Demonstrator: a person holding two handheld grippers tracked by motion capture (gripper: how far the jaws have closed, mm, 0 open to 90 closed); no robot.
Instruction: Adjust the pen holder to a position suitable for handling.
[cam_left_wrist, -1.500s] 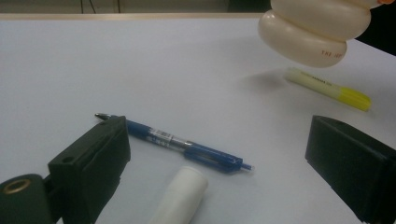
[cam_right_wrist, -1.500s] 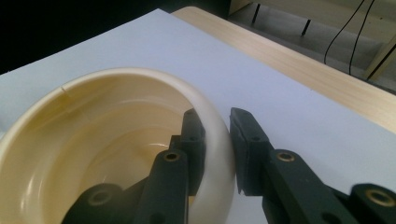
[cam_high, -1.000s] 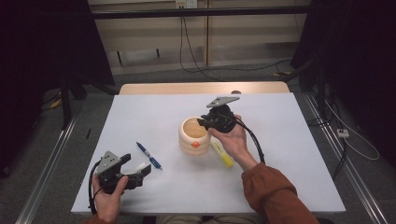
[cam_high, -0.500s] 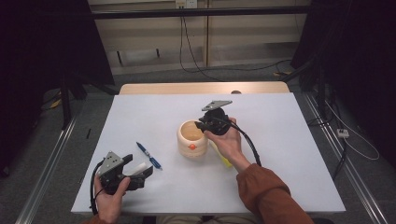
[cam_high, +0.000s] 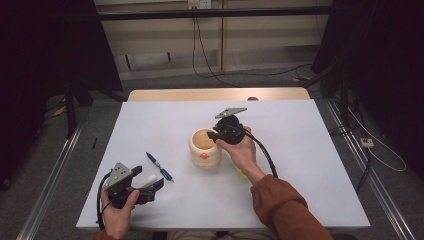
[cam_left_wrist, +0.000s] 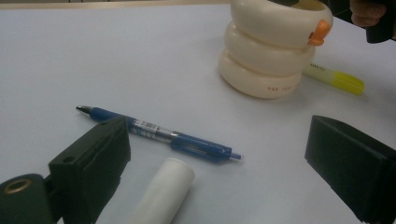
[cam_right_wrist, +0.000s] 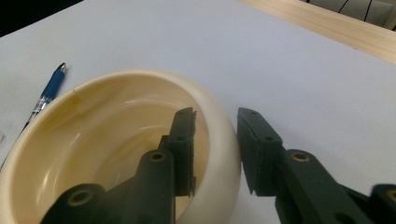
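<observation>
We see the right claw (cam_right_wrist: 215, 154) astride the upright cream cup's (cam_high: 205, 148) rim, mouth up, jaws just opening, no longer pinching it; left claw (cam_left_wrist: 243, 163) gapes empty.

The cup (cam_high: 204, 148) is cream with a small orange bump on its side; the pen (cam_high: 159, 167) is blue, the highlighter (cam_left_wrist: 334, 78) yellow, the tube (cam_left_wrist: 163, 193) white. The tabletop (cam_high: 310, 150) is white (its far edge pale wood), and the sleeve (cam_high: 287, 210) is rust-orange.
</observation>
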